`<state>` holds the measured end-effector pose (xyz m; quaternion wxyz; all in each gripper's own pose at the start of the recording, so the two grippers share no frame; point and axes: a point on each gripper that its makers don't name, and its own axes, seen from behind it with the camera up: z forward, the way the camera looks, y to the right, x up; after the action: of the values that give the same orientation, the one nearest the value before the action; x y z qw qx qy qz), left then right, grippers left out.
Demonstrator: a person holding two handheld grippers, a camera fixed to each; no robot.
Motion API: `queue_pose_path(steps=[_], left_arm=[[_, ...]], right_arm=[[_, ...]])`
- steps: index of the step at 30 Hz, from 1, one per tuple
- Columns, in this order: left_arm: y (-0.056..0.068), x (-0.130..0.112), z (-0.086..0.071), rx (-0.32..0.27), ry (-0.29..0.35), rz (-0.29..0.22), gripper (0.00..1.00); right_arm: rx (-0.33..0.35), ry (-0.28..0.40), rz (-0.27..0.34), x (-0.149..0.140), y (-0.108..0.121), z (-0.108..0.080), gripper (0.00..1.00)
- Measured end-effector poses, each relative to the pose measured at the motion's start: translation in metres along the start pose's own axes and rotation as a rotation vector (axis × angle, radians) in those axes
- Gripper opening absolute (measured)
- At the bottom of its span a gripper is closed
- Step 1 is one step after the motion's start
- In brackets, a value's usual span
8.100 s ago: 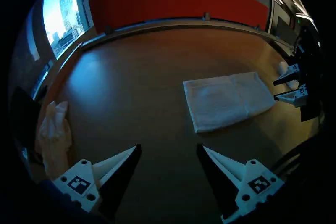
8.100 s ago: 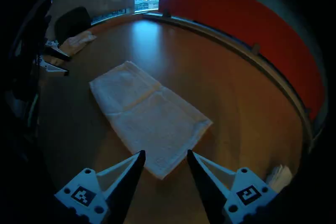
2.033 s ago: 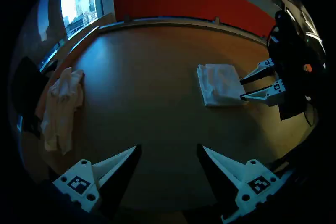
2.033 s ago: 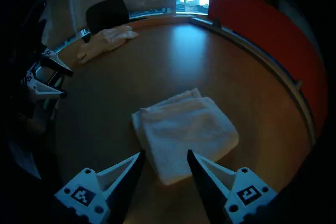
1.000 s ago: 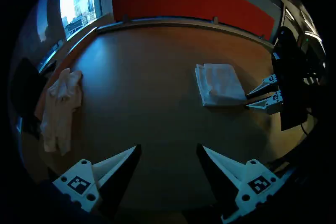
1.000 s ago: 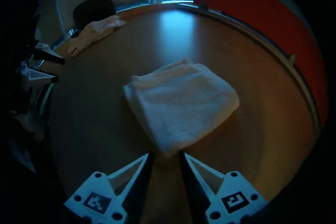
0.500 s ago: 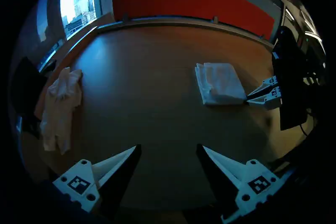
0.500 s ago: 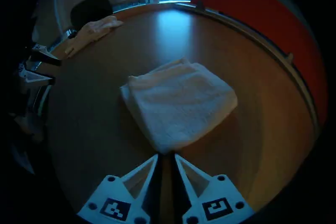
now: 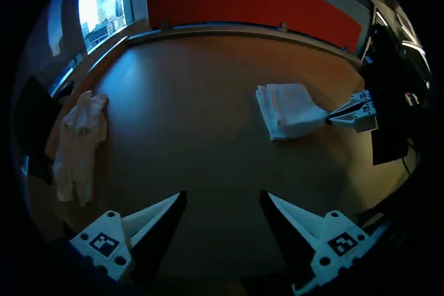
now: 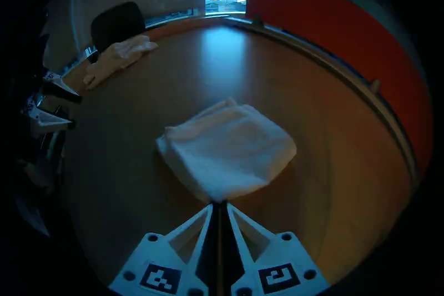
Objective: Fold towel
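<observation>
The towel point(image 10: 227, 154) sits as a compact folded stack on the bench point(image 9: 183, 107), toward the edge the right gripper point(image 10: 218, 206) reaches in from. What's new is that its fingers, open around the near corner a second ago, are now pinched together on it, tugging it into a little peak. Looks to me like the start of another fold, since it's already way shorter than the long rectangle from eight seconds back. Left gripper point(image 9: 222, 196) hangs near the front edge, fingers wide apart, holding nothing.
</observation>
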<state>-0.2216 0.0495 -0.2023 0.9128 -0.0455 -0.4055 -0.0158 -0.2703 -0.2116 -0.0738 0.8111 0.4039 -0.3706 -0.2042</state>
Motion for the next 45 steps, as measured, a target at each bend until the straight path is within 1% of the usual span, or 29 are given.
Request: queue_pose_path(steps=[5, 11, 18, 23, 26, 32, 41, 45], left_arm=[[0.001, 0.005, 0.000, -0.003, 0.013, 0.003, 0.97], [0.003, 0.011, -0.001, -0.007, 0.030, 0.004, 0.97], [0.005, 0.019, -0.001, -0.010, 0.051, 0.012, 0.97], [0.006, 0.024, -0.002, -0.012, 0.064, 0.018, 0.98], [0.006, 0.027, -0.003, -0.015, 0.071, 0.021, 0.97], [0.009, 0.033, -0.002, -0.023, 0.082, 0.032, 0.97], [0.018, 0.037, 0.001, -0.040, 0.085, 0.052, 0.98], [0.021, 0.039, 0.002, -0.044, 0.084, 0.058, 0.98]], right_arm=[[-0.019, 0.041, -0.033, 0.029, 0.011, -0.011, 0.02], [-0.046, 0.100, -0.079, 0.071, 0.026, -0.026, 0.02], [-0.075, 0.187, -0.113, 0.119, 0.044, -0.049, 0.02], [-0.100, 0.221, -0.144, 0.141, 0.057, -0.068, 0.02], [-0.119, 0.227, -0.157, 0.147, 0.067, -0.079, 0.02], [-0.172, 0.217, -0.163, 0.144, 0.095, -0.100, 0.02], [-0.246, 0.217, -0.131, 0.137, 0.139, -0.131, 0.02], [-0.272, 0.205, -0.108, 0.128, 0.159, -0.142, 0.02]])
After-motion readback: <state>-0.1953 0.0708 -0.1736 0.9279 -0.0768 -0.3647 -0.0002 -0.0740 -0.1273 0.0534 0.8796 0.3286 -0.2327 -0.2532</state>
